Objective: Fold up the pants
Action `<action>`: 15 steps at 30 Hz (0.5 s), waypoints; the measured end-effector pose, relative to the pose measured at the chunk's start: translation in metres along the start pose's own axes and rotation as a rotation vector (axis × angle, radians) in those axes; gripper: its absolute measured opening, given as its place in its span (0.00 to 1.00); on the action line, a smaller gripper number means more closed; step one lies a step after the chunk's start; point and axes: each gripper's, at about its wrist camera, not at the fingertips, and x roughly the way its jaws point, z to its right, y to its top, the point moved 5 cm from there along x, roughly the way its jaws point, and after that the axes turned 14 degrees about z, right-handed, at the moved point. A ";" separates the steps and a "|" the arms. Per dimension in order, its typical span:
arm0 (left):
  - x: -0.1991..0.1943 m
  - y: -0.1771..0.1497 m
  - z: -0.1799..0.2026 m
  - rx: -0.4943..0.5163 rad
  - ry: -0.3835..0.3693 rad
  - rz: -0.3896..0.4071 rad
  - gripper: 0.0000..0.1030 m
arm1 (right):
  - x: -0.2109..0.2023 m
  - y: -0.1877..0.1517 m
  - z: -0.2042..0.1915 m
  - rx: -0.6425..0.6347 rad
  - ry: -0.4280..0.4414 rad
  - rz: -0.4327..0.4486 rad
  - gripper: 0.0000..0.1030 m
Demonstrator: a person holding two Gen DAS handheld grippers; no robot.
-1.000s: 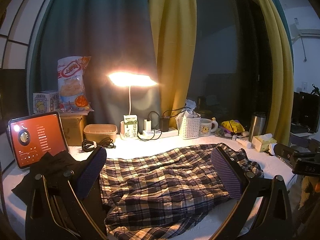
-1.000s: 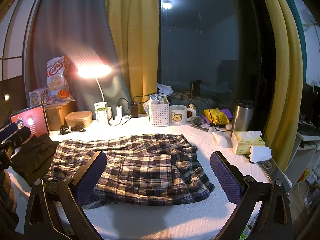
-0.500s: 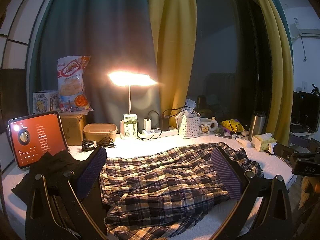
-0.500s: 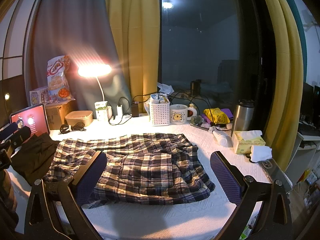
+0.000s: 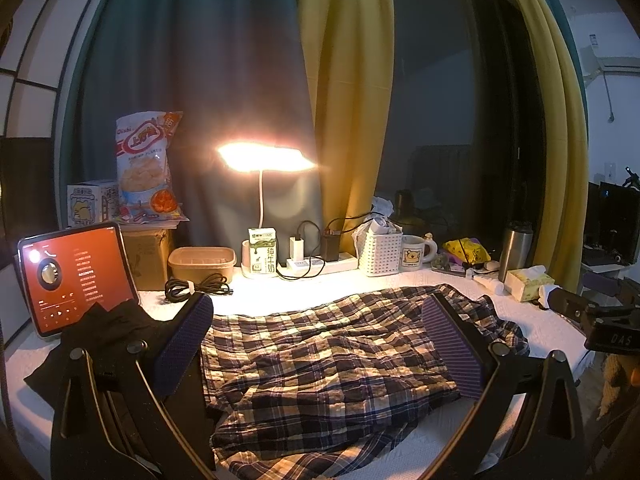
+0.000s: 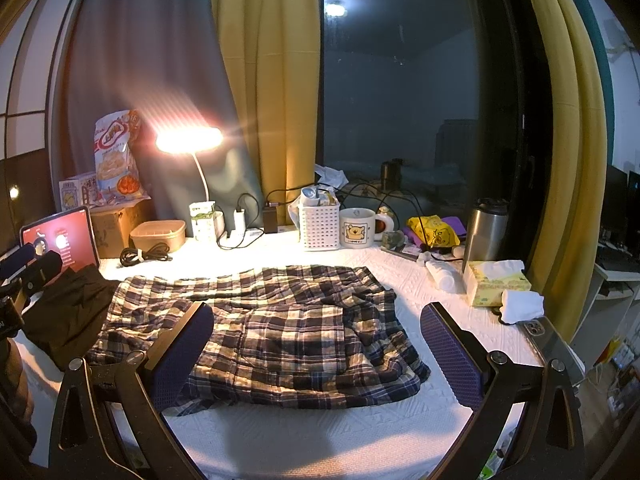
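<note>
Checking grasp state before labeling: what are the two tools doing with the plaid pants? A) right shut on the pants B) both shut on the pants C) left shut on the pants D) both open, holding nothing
D: the left tool and right tool both stand wide open above the plaid pants, with no cloth between their pads.

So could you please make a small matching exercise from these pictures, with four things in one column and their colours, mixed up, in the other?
Things:
1. pants
2. tablet screen
3. basket
4. tumbler

Colours:
a. white
b. red
c. silver
d. dark plaid

Right pairs: 1-d, 2-b, 3-a, 4-c.
</note>
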 end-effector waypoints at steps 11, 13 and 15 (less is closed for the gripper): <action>0.001 -0.001 -0.002 0.006 0.001 -0.007 1.00 | 0.000 -0.001 -0.001 -0.001 0.001 -0.002 1.00; 0.001 -0.001 -0.002 0.007 0.002 -0.012 1.00 | 0.000 -0.001 -0.001 -0.001 0.001 -0.003 1.00; 0.003 0.000 -0.002 0.005 0.005 -0.016 1.00 | 0.000 -0.008 -0.004 0.000 0.003 -0.005 1.00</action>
